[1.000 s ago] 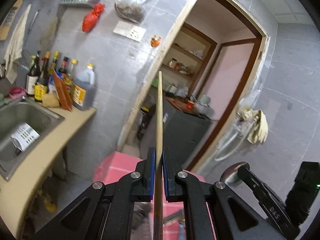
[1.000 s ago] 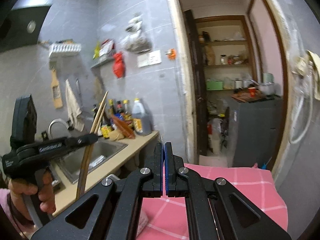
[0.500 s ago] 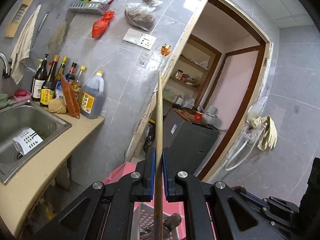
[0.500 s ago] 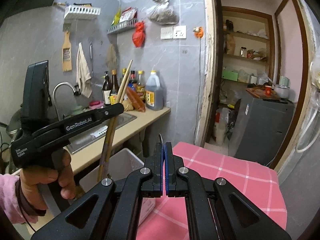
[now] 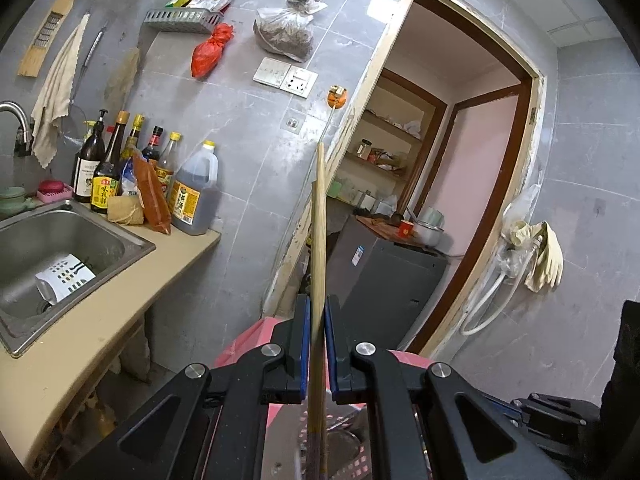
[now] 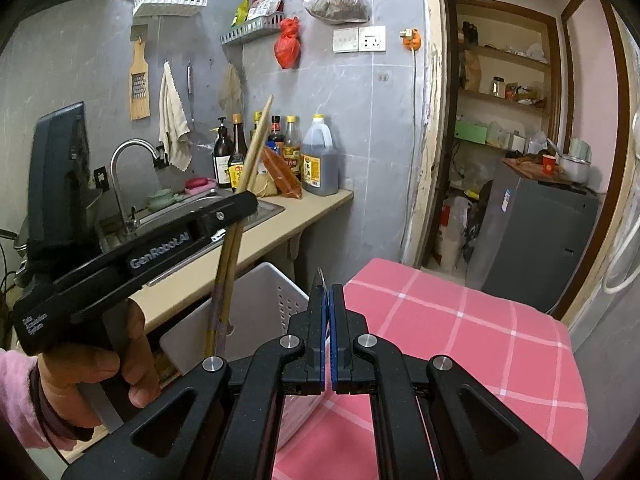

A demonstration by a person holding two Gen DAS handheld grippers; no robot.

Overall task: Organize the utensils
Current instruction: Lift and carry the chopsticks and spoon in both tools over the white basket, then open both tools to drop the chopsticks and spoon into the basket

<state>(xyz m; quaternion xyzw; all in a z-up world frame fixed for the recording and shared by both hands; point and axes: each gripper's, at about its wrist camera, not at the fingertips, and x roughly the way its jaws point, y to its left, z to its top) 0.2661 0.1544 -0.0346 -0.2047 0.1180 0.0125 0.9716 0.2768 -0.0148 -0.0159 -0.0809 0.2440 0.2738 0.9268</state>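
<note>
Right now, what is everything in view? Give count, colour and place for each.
chopsticks: two, wooden, upright in left claw
thin metal utensil: one, silver, edge-on in right claw
basket: one, white, beside the table, under the chopsticks
tablecloth: one, pink checked, on the table
bottles: several, mostly dark, on counter
sink: one, steel, in counter
bag: one, red, hanging on wall
left claw: black, shut on chopsticks
right claw: black, shut on thin metal utensil
hand: one, gripping left claw's handle

We're seeing wooden chopsticks (image 6: 234,240) standing near-upright, tips leaning toward 1 o'clock, lower ends dipping into white perforated basket (image 6: 256,308); thin metal utensil edge (image 6: 320,280) sticking up at 12.
</note>
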